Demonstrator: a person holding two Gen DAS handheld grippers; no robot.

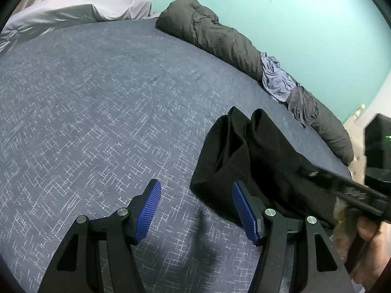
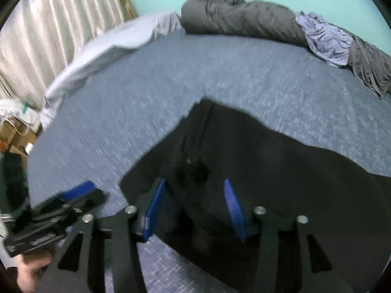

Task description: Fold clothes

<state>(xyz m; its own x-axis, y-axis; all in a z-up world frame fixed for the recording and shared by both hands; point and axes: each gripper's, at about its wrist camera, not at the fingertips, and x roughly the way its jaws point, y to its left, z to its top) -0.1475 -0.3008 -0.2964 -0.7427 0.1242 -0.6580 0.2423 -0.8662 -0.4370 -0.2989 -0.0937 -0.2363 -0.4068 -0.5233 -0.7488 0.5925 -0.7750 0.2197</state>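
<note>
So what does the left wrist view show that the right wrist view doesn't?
Only the left wrist view: the left gripper wide open over bare blue bedspread, beside the black garment.
Only the right wrist view: the curtain, boxes, and the right gripper open astride the black garment.
Both: the grey blanket roll and pillow.

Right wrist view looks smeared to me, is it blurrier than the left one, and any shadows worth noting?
Right wrist view: yes, motion blur streaks the bedspread and softens the black garment. Left wrist view: bedspread weave sharp, only the right tongs at the edge smeared; soft shadow under the left tongs. Both views: strong fisheye curving of the bed edge.
</note>
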